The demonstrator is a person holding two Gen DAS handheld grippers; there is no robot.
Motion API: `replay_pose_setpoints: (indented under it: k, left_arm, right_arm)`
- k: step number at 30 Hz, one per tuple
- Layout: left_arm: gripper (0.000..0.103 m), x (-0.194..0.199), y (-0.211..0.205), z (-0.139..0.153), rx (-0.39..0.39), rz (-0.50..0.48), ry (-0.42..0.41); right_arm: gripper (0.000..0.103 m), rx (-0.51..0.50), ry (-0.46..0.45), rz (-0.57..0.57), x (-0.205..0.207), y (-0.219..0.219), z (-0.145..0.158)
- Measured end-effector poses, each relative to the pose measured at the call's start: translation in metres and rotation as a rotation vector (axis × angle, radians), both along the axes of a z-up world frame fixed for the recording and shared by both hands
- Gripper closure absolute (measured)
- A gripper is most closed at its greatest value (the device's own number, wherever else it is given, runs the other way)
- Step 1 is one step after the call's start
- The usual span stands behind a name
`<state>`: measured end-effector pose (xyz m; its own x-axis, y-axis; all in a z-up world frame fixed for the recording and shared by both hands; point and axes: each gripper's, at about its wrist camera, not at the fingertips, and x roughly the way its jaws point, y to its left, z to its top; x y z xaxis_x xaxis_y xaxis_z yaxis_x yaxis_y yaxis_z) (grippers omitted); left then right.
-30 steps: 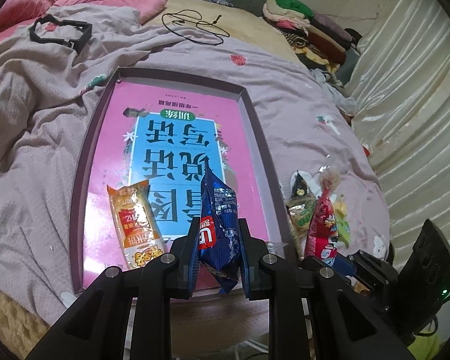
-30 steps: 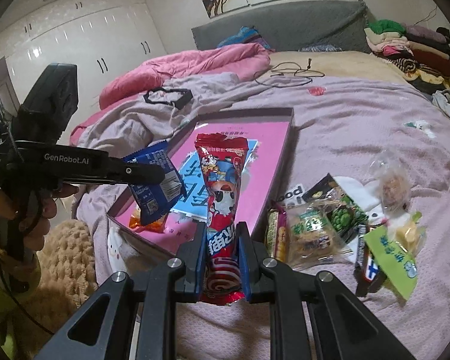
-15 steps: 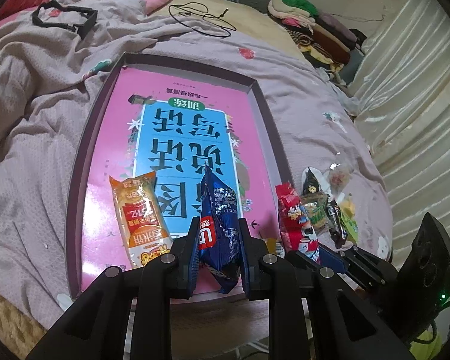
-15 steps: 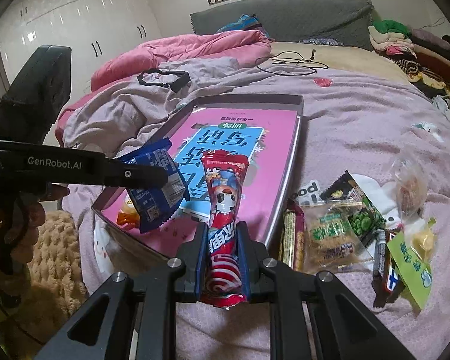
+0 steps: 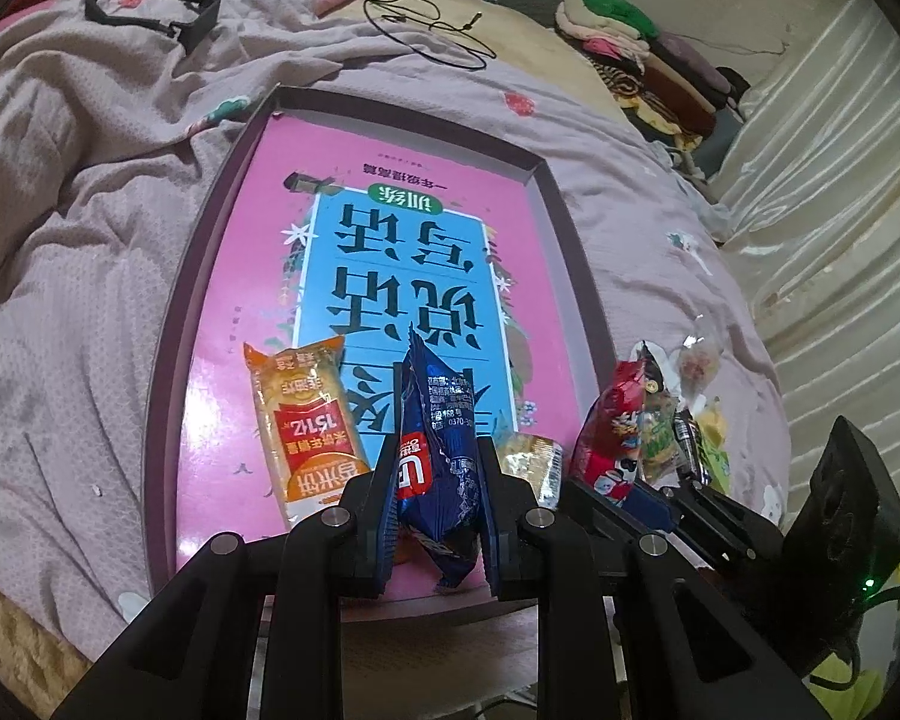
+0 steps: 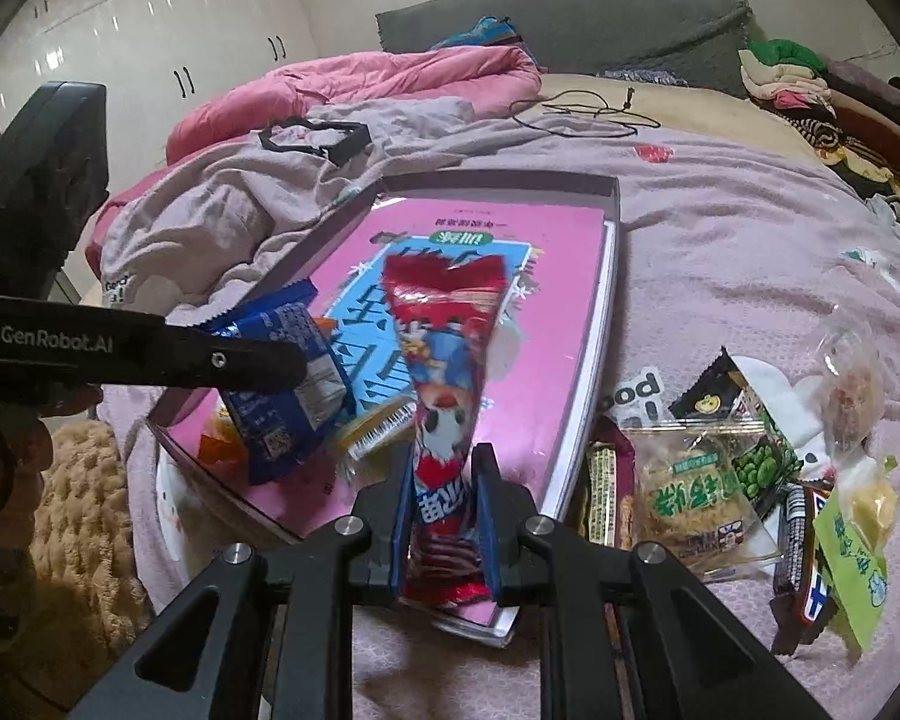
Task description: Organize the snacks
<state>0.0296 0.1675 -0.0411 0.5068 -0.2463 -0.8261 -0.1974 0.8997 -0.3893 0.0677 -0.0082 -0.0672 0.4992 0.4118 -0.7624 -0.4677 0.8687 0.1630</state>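
Note:
My left gripper (image 5: 437, 510) is shut on a blue snack packet (image 5: 435, 420) and holds it over the near end of the pink-lined box (image 5: 210, 222). An orange packet (image 5: 306, 420) lies in the box beside it, and a small yellow packet (image 5: 531, 459) to its right. My right gripper (image 6: 444, 516) is shut on a red and blue snack packet (image 6: 444, 372), held upright over the box's near right corner (image 6: 612, 252). The blue packet (image 6: 282, 378) and the left gripper also show in the right wrist view.
Several loose snacks (image 6: 702, 480) lie on the purple bedspread right of the box. A black frame (image 5: 150, 9) and a cable (image 5: 432, 30) lie farther back. Folded clothes (image 5: 642, 54) are stacked at the far right. A pink quilt (image 6: 354, 90) lies behind.
Both grippers have moved forward over the box's near end with their packets. A small yellow packet now lies in the box between them.

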Motion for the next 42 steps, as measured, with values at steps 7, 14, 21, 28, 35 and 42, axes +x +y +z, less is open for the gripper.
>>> replay_pose_setpoints:
  k: [7,14,21,28,35,42]
  left_arm:
    - [0.080,0.001,0.005,-0.002,0.004,0.018,0.003]
    - [0.080,0.002,0.013,-0.005,0.002,0.042,0.006]
    - [0.081,0.004,0.001,-0.008,0.002,0.009,0.010]
    - [0.081,0.005,-0.006,-0.007,0.003,-0.013,0.009]
    - [0.081,0.006,-0.006,-0.007,0.005,-0.015,0.011]
    - [0.081,0.006,-0.004,-0.007,0.005,-0.010,0.009]
  right_arm:
    - [0.084,0.000,-0.005,0.008,-0.002,-0.002,0.000]
    - [0.084,0.007,0.003,0.007,-0.002,-0.005,0.000]
    - [0.084,0.006,0.008,0.027,-0.007,-0.004,0.000]
    - [0.083,0.015,0.009,0.031,-0.011,-0.006,0.002]
    - [0.083,0.016,0.006,0.033,-0.012,-0.007,0.002]
    - [0.082,0.042,0.011,0.026,-0.014,-0.011,0.003]
